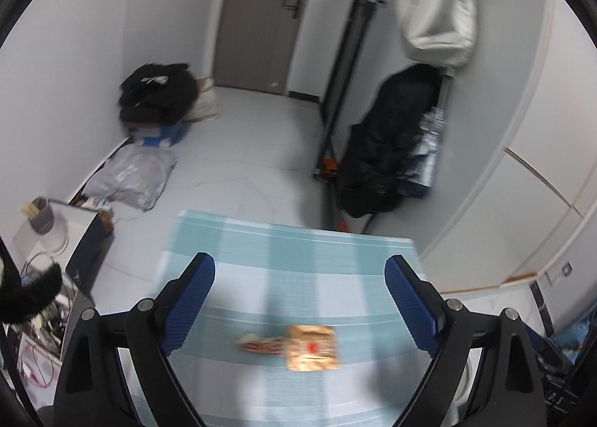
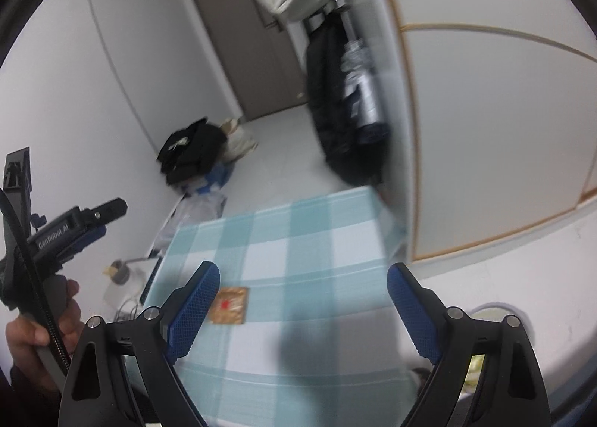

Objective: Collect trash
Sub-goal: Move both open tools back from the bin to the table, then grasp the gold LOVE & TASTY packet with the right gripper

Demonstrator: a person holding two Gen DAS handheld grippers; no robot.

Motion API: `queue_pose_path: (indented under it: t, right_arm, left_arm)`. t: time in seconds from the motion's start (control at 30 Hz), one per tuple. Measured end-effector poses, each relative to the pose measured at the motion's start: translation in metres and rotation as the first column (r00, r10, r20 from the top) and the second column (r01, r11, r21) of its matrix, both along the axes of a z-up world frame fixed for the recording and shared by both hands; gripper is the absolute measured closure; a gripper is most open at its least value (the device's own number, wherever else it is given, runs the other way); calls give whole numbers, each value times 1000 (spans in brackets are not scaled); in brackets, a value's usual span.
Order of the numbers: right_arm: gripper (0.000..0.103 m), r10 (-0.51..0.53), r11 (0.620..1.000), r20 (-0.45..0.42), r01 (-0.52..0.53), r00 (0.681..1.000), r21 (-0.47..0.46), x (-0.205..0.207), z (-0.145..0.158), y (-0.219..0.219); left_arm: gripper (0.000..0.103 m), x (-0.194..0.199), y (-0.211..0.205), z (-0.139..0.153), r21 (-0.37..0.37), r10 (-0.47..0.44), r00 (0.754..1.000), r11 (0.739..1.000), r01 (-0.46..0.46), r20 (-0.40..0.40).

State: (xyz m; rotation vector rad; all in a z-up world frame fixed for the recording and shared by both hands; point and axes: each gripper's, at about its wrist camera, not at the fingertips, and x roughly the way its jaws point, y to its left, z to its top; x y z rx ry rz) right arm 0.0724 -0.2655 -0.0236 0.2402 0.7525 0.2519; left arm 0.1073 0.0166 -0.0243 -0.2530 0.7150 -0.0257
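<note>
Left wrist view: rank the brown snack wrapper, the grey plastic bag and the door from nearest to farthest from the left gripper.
1. Brown snack wrapper, on the checked tablecloth between the open left gripper's fingers.
2. Grey plastic bag, on the floor, left.
3. Door, far end of the room.

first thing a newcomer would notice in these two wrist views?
Probably the blue-and-white checked tablecloth filling the lower middle of both views, with a tan snack wrapper lying flat on it. Both claws stand open and empty above it: the left claw frames the wrapper, and the right claw has it beside its left finger. Behind, a black bag sits by the wall.
</note>
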Motion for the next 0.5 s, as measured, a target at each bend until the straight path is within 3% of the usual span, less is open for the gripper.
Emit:
queue_pose_path:
  t: [0.23,0.43,0.5]
  right_arm:
    - [12,93,994,-110,-98,990,-39,32,-39,66]
    - [13,170,975,-186,-193,968,-109,48,-72,116]
    - [17,197,963,-209,-230,958,-144,54,-85,133]
  left_arm:
    - [12,7,53,-31,6,129,992,992,-129,-8]
    - [12,10,80,-49,18,152,988,988,-152,-39]
    - [12,11,88,-53,5,163,985,987,-163,-62]
